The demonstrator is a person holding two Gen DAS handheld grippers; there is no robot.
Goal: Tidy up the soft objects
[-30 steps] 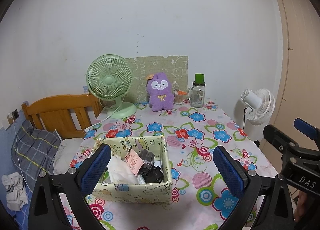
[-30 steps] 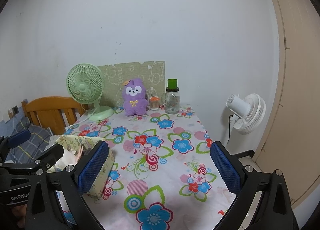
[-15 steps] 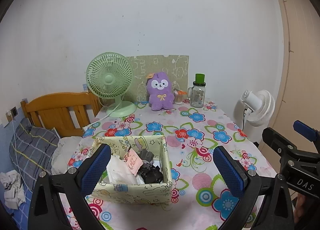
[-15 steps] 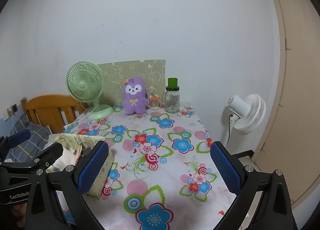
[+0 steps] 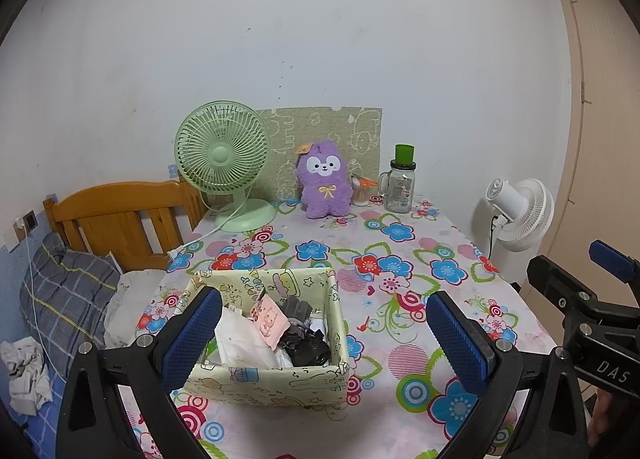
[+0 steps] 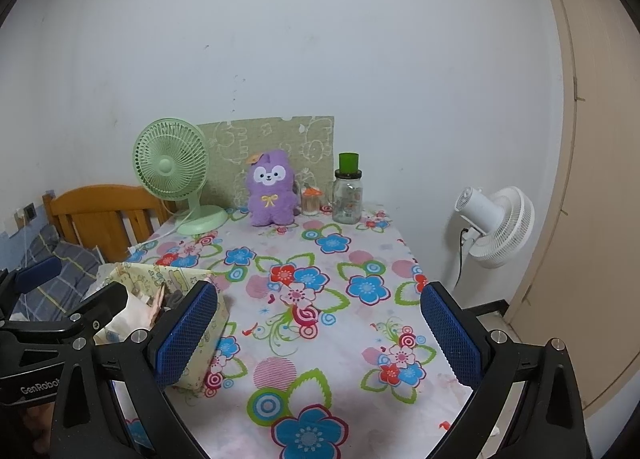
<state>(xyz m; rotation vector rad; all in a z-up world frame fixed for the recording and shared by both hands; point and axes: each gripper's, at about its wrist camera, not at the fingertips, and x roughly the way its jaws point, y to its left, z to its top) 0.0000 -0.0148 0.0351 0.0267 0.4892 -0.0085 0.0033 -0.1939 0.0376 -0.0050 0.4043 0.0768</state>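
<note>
Square fabric box (image 5: 280,379) near table's front-left corner holds white, pink, dark-grey soft cloths (image 5: 276,333). Fuzzy purple plush (image 5: 325,181) at back edge. Left gripper (image 5: 326,339) and right gripper (image 6: 318,333) both spread apart, empty.

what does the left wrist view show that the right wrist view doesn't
Only the left wrist view looks down into the fabric box: white cloth, pink piece and dark items inside. Only the right wrist view shows the box's outer right wall, its contents mostly hidden. Both share the purple plush, green fan, glass jar, and open, empty tongs: left, right.
</note>
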